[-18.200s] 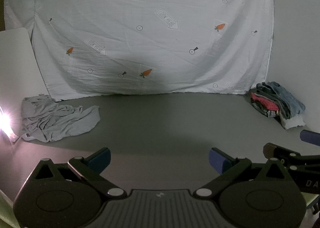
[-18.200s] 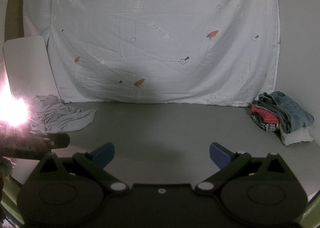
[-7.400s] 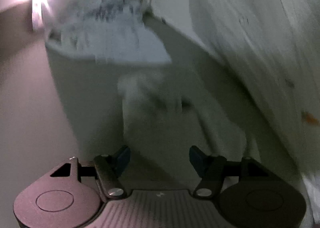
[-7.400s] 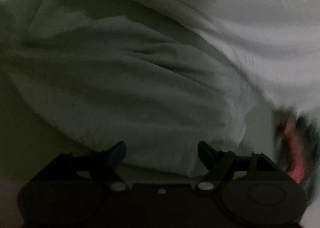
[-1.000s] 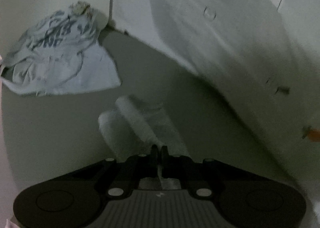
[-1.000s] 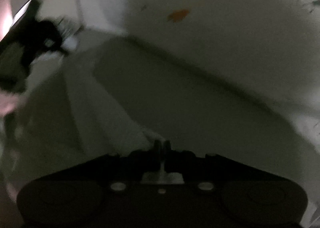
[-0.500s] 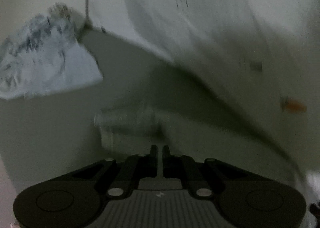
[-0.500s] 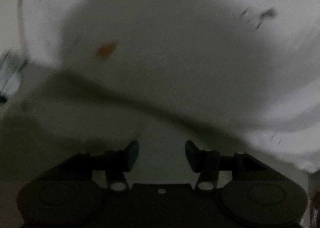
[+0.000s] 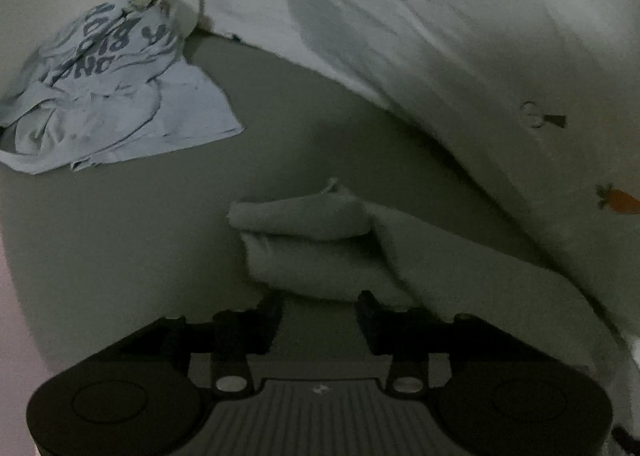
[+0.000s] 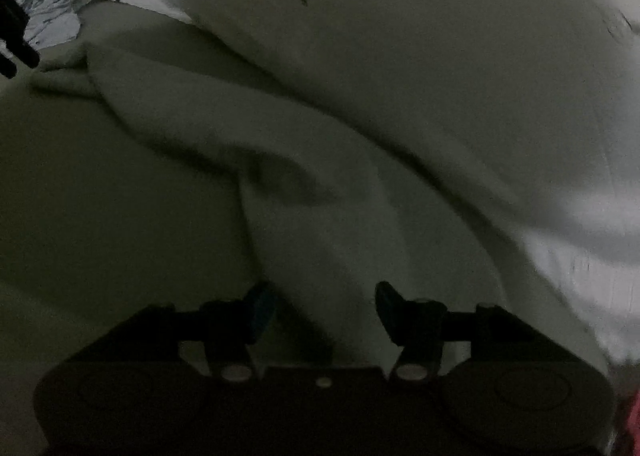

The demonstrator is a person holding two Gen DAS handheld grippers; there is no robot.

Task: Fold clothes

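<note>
A grey garment point(image 9: 320, 252) lies on the grey table point(image 9: 120, 236), its left end folded over into a thick roll. My left gripper point(image 9: 320, 308) is open just in front of that folded end, holding nothing. In the right wrist view the same garment point(image 10: 328, 216) stretches from the upper left down to my right gripper point(image 10: 324, 296), which is open with cloth lying between its fingers. The left gripper's dark body point(image 10: 12, 40) shows at the left edge of the right wrist view.
A crumpled light blue shirt with dark lettering point(image 9: 112, 76) lies at the table's far left corner. A white sheet printed with carrots point(image 9: 480, 56) hangs behind the table and drapes close to the garment. Something red point(image 10: 628, 428) shows at the right wrist view's lower right edge.
Both grippers were shut on the grey garment a second ago. The right opened half a second ago, the left opened since then. The garment now lies on the table with its end folded.
</note>
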